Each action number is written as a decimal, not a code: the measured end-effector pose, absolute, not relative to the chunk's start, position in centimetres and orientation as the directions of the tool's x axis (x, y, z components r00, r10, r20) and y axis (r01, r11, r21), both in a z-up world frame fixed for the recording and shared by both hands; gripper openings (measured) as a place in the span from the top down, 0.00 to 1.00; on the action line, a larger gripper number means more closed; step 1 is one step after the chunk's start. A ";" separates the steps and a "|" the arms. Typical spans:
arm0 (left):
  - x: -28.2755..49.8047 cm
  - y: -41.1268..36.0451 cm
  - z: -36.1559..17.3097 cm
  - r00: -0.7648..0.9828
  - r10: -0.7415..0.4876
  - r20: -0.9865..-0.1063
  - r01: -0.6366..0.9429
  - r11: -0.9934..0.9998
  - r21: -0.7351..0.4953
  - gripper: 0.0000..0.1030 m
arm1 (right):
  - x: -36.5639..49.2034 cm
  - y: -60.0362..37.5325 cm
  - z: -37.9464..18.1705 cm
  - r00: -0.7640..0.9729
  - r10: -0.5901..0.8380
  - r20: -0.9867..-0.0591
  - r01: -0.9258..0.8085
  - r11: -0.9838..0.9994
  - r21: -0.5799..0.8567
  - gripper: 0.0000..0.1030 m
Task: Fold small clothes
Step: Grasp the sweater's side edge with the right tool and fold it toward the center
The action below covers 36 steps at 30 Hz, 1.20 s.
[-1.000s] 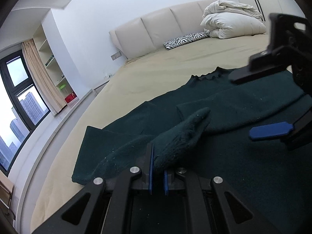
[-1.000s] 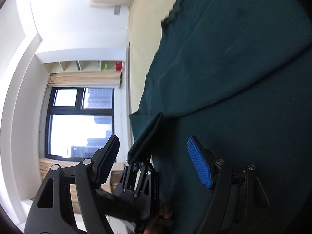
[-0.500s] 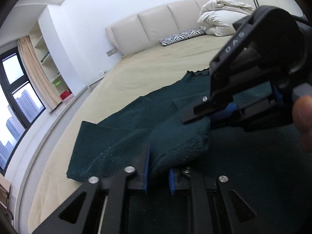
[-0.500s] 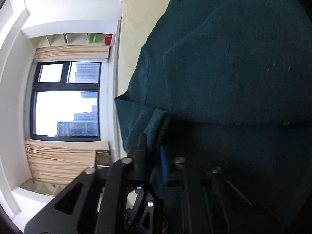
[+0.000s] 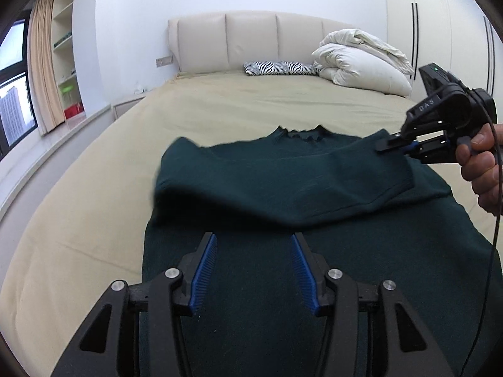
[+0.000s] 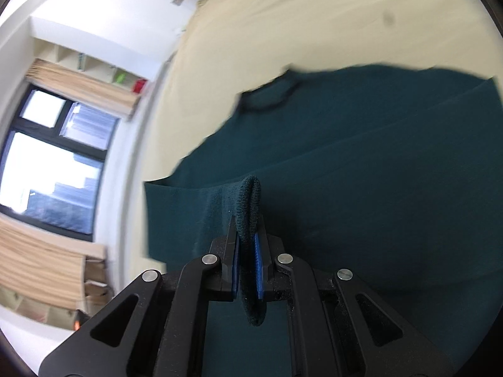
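A dark green knit sweater (image 5: 283, 188) lies on the beige bed (image 5: 94, 188), neck toward the headboard. One sleeve is folded across its chest. My left gripper (image 5: 253, 248) is open and empty, hovering over the sweater's lower half. My right gripper (image 5: 394, 147) is at the sweater's right shoulder and is shut on the sleeve cuff. In the right wrist view the gripper (image 6: 248, 245) pinches a thick fold of the cuff (image 6: 251, 201), with the sweater (image 6: 377, 172) spread beyond it.
A white duvet (image 5: 361, 62) and a zebra pillow (image 5: 279, 68) lie by the padded headboard (image 5: 251, 40). A window (image 5: 12, 103), a curtain and shelves stand at the left. Wardrobe doors are at the right.
My left gripper let go of the sleeve and opened. My right gripper shut on the cuff and carried it across the sweater to the right shoulder.
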State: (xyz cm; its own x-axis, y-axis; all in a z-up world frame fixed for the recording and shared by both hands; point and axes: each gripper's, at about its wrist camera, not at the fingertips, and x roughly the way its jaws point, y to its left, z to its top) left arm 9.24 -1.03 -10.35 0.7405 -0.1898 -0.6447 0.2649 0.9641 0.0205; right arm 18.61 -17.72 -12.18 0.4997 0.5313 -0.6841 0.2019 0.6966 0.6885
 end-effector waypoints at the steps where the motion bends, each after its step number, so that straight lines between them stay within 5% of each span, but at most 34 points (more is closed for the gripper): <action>1: 9.4 -0.8 -10.6 0.732 -0.188 -0.655 0.261 0.965 0.014 0.49 | 18.8 -18.6 -12.6 0.500 0.521 -0.691 0.221 0.695 0.684 0.93; 15: 8.5 1.7 -14.7 0.658 -0.179 -0.732 0.181 0.980 -0.077 0.49 | 14.5 -22.8 -18.1 0.545 0.514 -0.662 0.357 0.572 0.738 0.90; 20: 8.5 1.7 -14.9 0.653 -0.179 -0.735 0.183 0.980 -0.076 0.48 | 12.5 -21.5 -17.8 0.537 0.552 -0.638 0.323 0.564 0.760 0.62; 22: 8.4 1.7 -14.8 0.655 -0.178 -0.735 0.184 0.980 -0.073 0.48 | 12.3 -20.6 -17.5 0.543 0.547 -0.637 0.296 0.585 0.755 0.59; 24: 8.6 1.7 -14.9 0.653 -0.180 -0.735 0.185 0.980 -0.076 0.47 | 12.5 -19.5 -17.1 0.514 0.513 -0.688 0.278 0.659 0.699 0.63; 28: 8.7 1.7 -15.1 0.648 -0.181 -0.739 0.185 0.980 -0.078 0.45 | 13.0 -19.7 -16.7 0.484 0.450 -0.751 0.302 0.719 0.626 0.92; 36: 8.7 1.4 -15.3 0.649 -0.174 -0.740 0.188 0.980 -0.065 0.42 | 13.8 -22.7 -16.0 0.487 0.413 -0.769 0.331 0.728 0.601 0.93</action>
State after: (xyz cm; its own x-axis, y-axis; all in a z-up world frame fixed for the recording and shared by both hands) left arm 8.74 1.39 -15.30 0.6495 -0.1739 -0.7402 0.1884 0.9799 -0.0650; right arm 13.81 -22.68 -15.99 0.4872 0.4133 -0.7693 0.3312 0.7277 0.6007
